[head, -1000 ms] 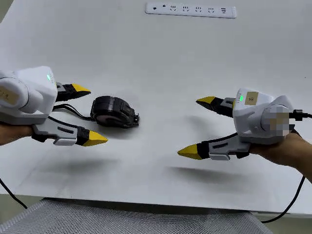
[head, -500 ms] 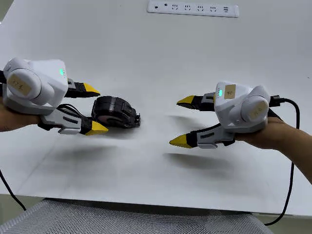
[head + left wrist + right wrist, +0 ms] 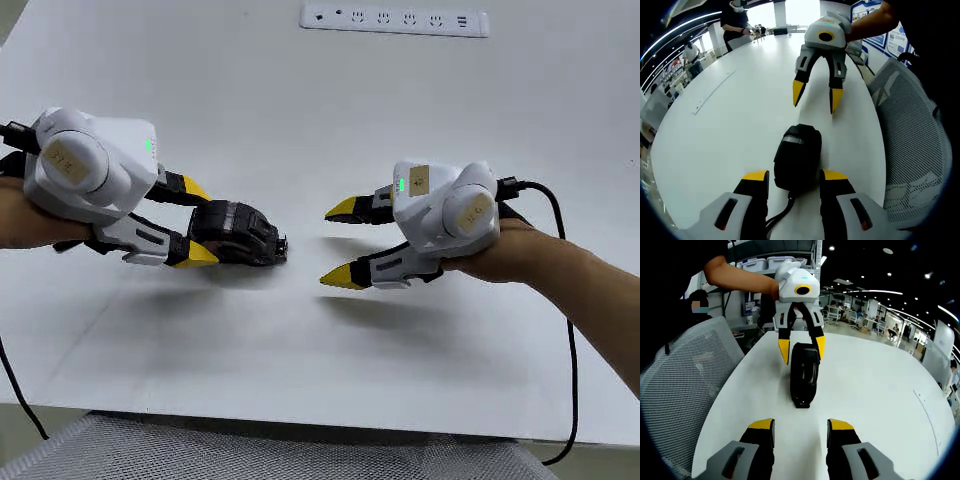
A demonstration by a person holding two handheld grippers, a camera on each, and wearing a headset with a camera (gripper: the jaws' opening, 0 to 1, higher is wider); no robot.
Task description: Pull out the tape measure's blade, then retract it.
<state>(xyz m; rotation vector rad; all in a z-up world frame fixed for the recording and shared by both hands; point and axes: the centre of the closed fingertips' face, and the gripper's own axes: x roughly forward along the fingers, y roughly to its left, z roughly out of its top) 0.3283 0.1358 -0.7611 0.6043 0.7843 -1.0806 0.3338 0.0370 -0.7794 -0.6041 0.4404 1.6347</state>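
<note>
Left claw [image 3: 795, 175] straddles the tape measure [image 3: 799, 152] near the bench's [image 3: 300, 120] front edge; grip unclear, case half hidden in head view. Right claw [image 3: 799, 424] gapes empty, nearby.

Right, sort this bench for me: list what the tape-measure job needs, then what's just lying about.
For the job:
tape measure
left gripper, jaws open either side of it
right gripper, jaws open, pointing at it

Lying about:
power strip, far back
mesh chair, at the near edge
</note>
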